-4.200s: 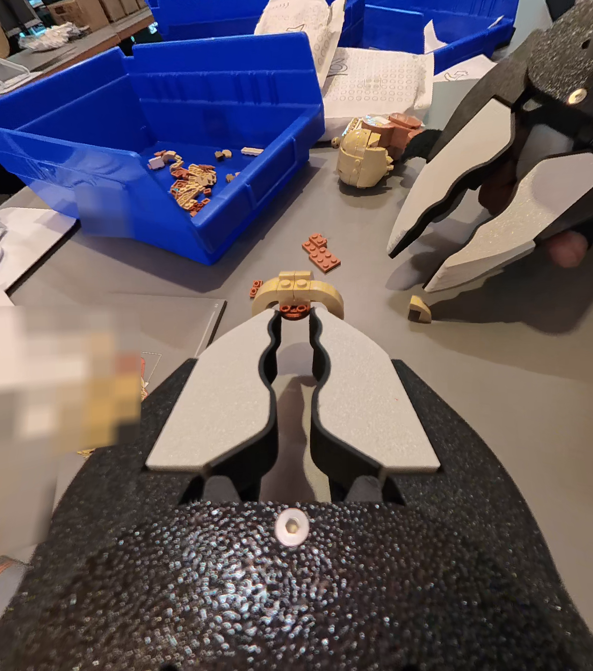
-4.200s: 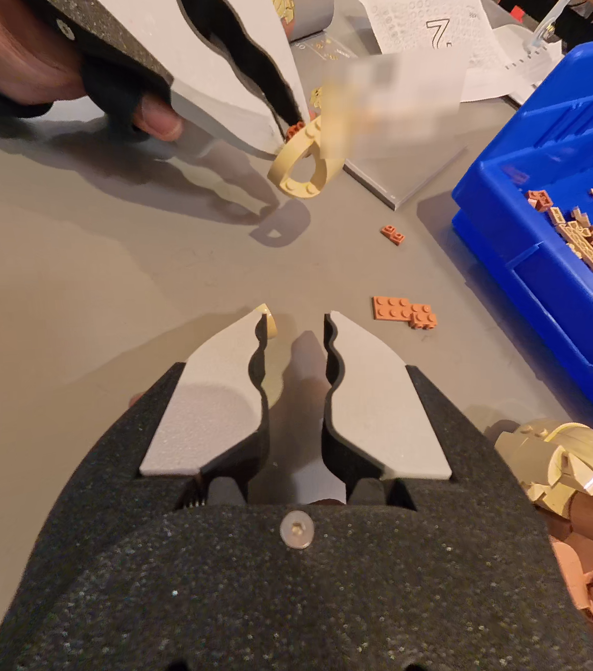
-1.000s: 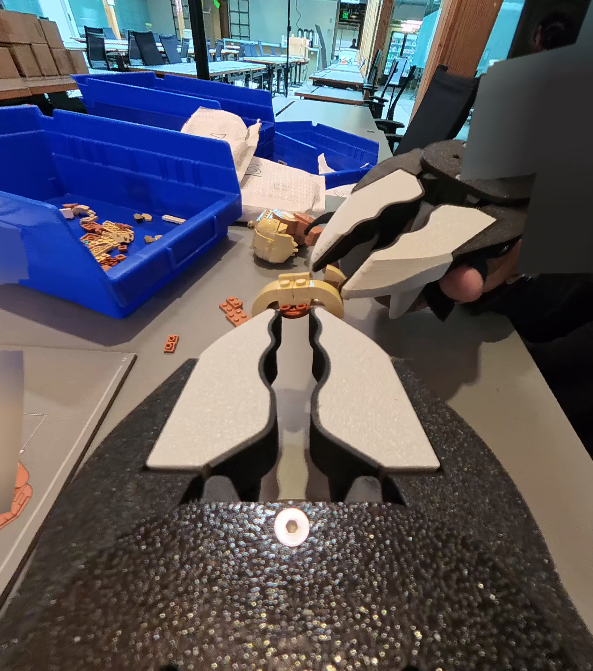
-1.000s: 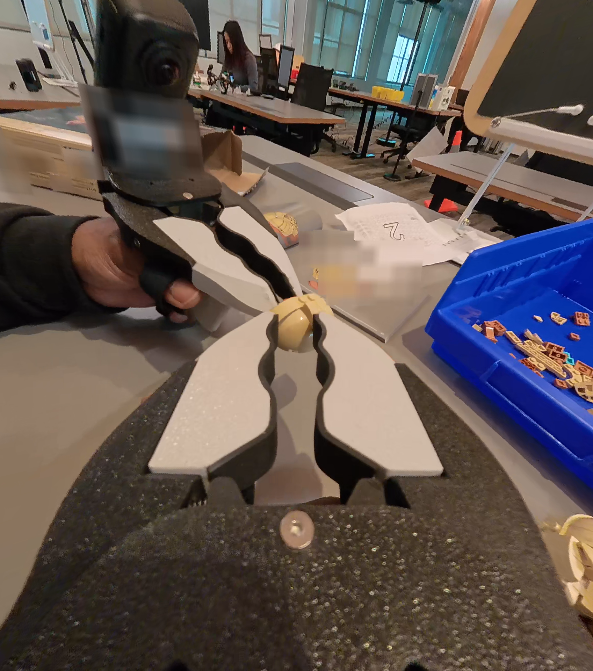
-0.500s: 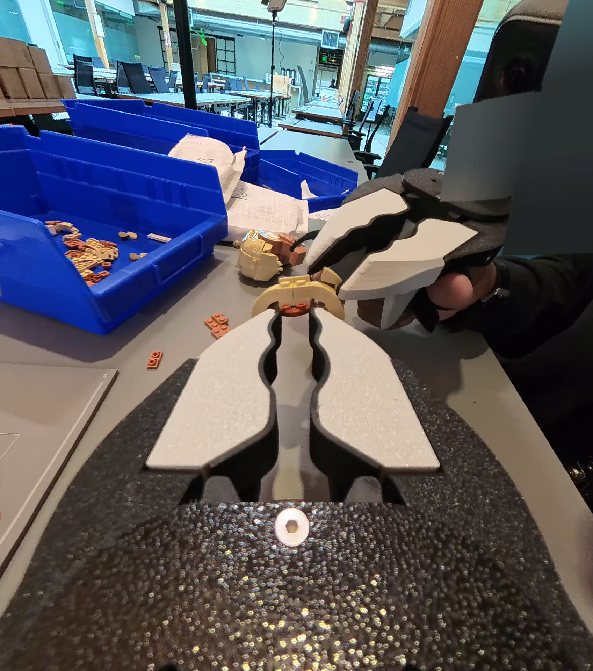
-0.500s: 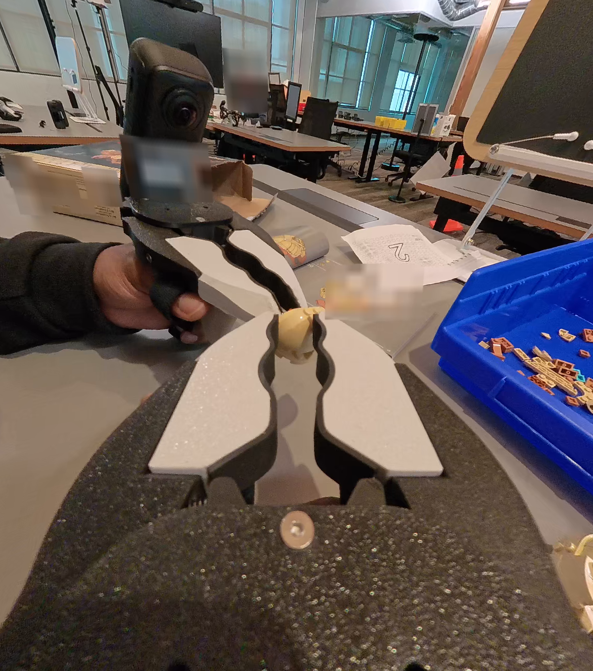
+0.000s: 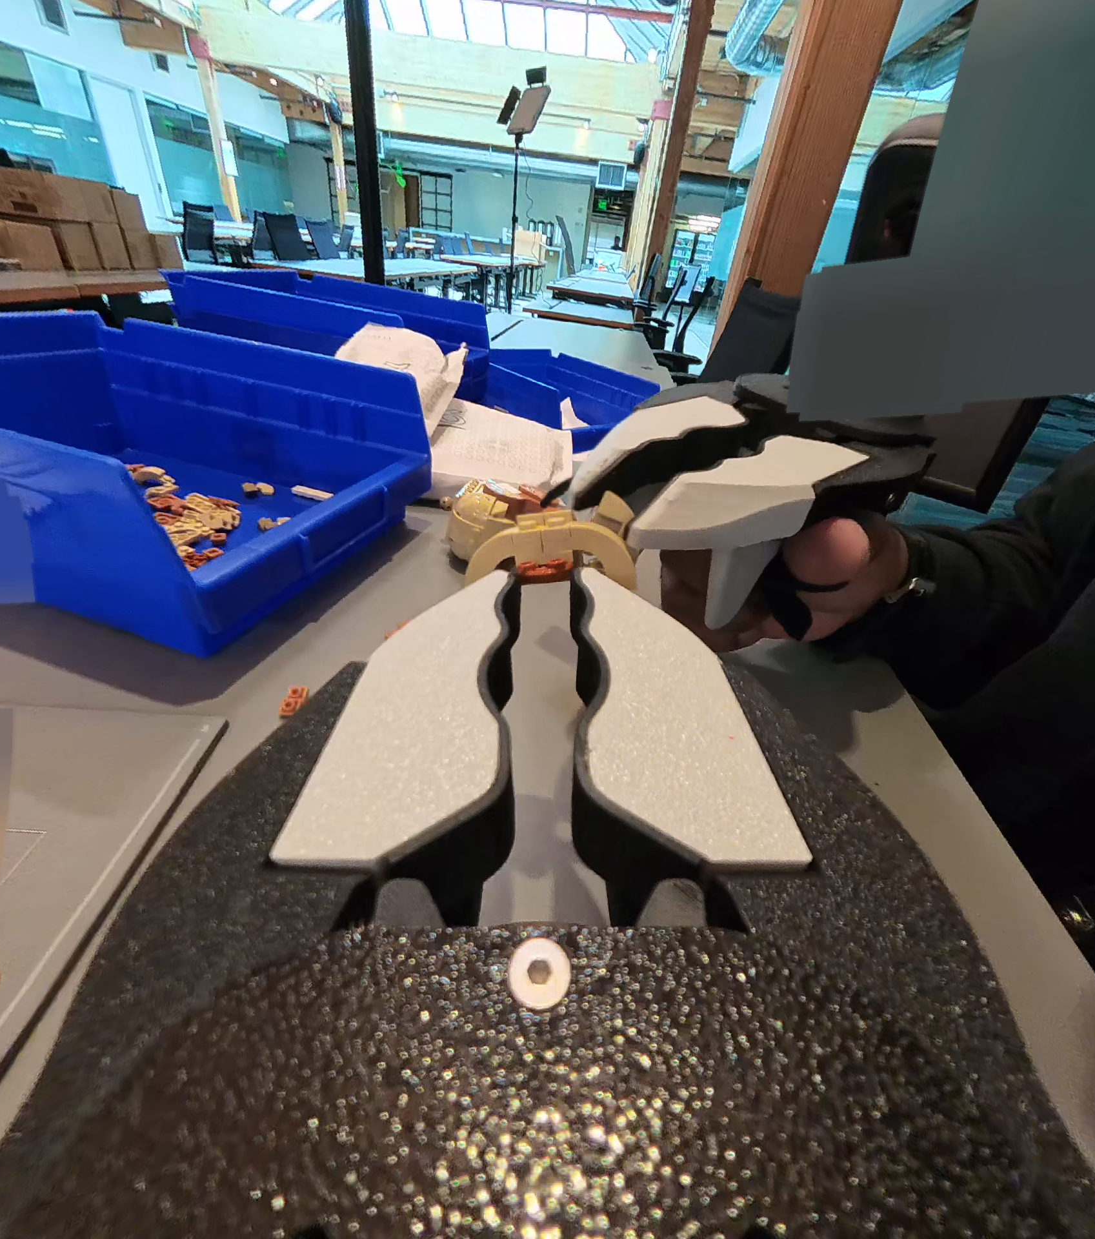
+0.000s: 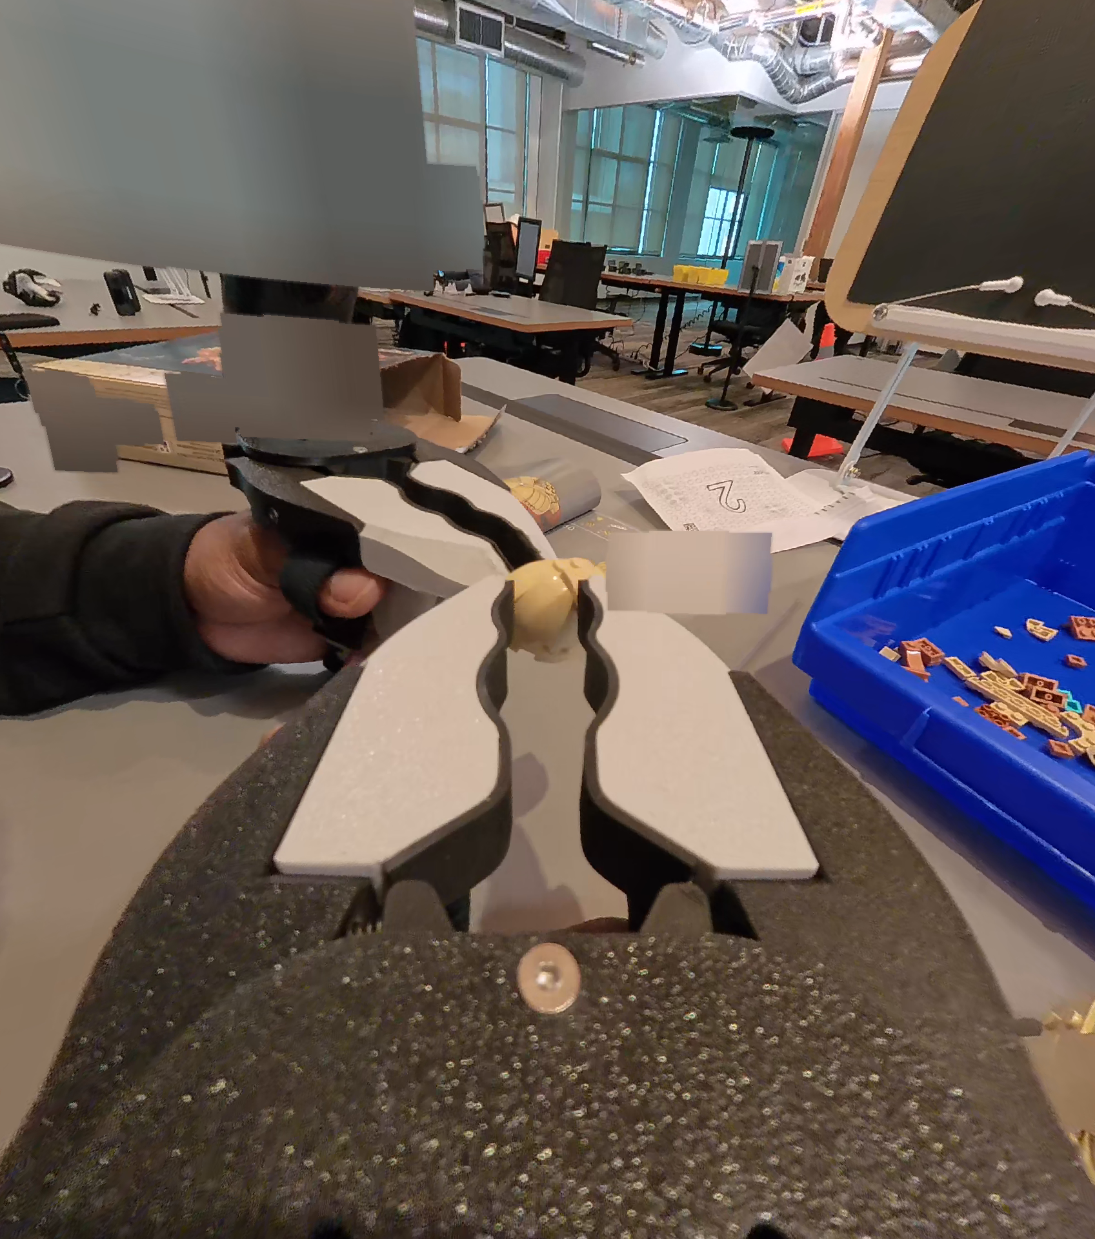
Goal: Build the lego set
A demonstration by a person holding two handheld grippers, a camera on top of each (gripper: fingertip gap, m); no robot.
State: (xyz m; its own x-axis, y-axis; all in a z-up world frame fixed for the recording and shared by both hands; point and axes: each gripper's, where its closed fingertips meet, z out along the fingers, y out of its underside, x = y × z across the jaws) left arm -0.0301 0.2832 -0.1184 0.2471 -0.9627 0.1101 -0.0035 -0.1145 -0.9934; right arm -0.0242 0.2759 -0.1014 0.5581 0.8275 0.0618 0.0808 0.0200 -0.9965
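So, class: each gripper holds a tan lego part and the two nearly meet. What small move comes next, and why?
Probably ease the right gripper forward and press its small curved tan piece onto the tan arch assembly held by the left gripper. Both are shut on their parts, which sit nearly touching in mid-air.

A rounded tan piece [image 8: 543, 607] is being gripped between the fingertips of the right gripper [image 8: 544, 613], raised above the grey table [image 8: 62, 804]. It is being met by the left gripper [image 8: 534, 560], while a blue bin [image 8: 933, 724] of loose bricks [image 8: 1034, 704] is being left at the right.
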